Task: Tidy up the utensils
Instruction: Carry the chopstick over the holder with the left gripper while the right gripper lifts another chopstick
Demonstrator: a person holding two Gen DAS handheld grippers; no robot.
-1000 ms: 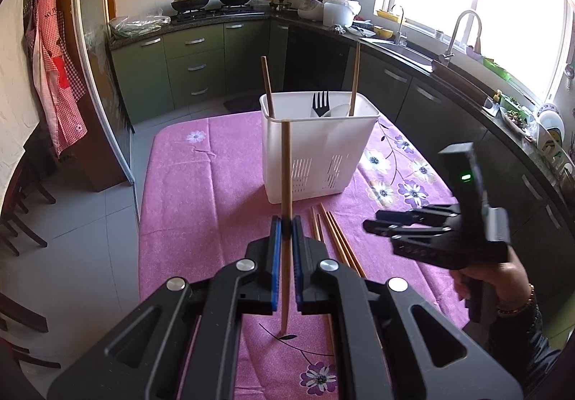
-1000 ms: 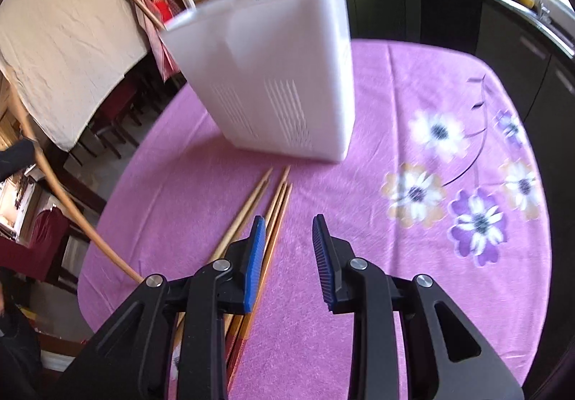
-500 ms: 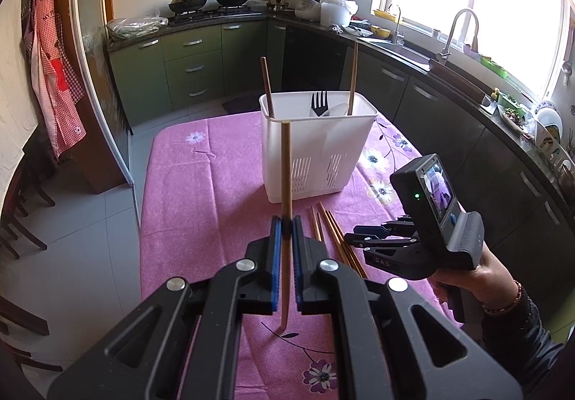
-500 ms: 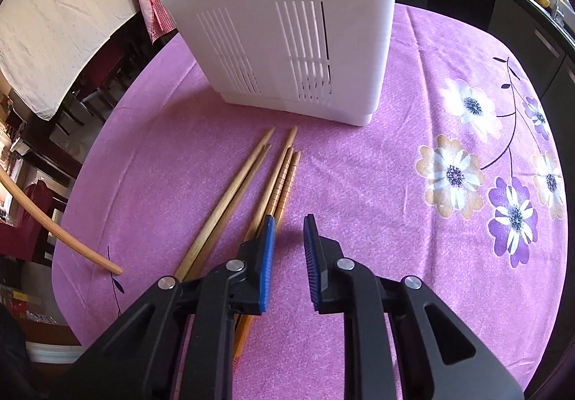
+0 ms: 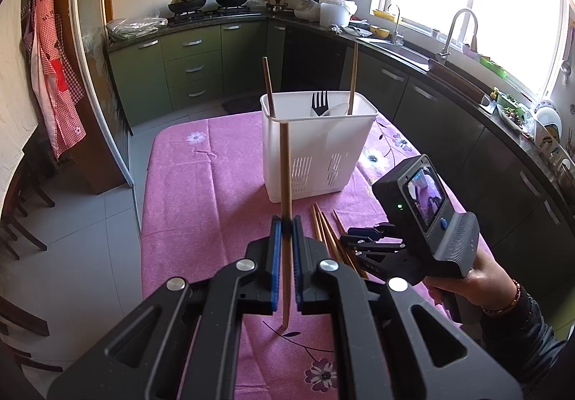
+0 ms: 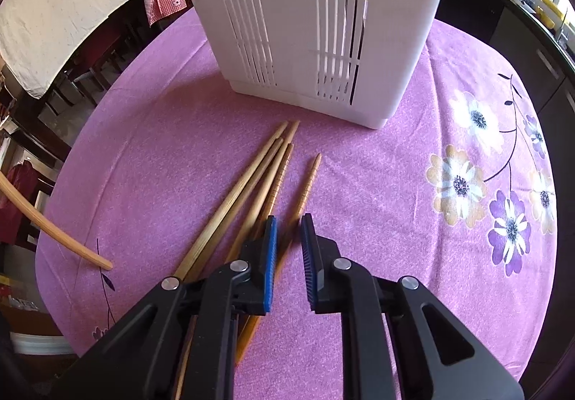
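My left gripper [image 5: 286, 231] is shut on a wooden chopstick [image 5: 285, 166], held upright with its lower tip just above the pink cloth; the same stick [image 6: 54, 234] shows at the left of the right wrist view. A white slotted utensil holder [image 5: 320, 148] stands behind it, holding a black fork [image 5: 319, 101] and two chopsticks. Several loose chopsticks [image 6: 251, 184] lie in front of the holder [image 6: 305, 22]. My right gripper [image 6: 289, 231] is down at the cloth, jaws closing around one chopstick [image 6: 309, 180] that lies apart from the bunch; a gap still shows beside it.
The table wears a pink floral cloth [image 5: 201, 191], whose edge drops off at the left. Green kitchen cabinets [image 5: 194, 65] and a sink counter [image 5: 406, 51] ring the room. A checked apron [image 5: 50, 76] hangs at the left, and dark chairs stand nearby.
My right gripper came down and forward over the loose chopsticks while its jaws narrowed. One chopstick now lies apart from the bunch, between the jaws. The left gripper kept still.
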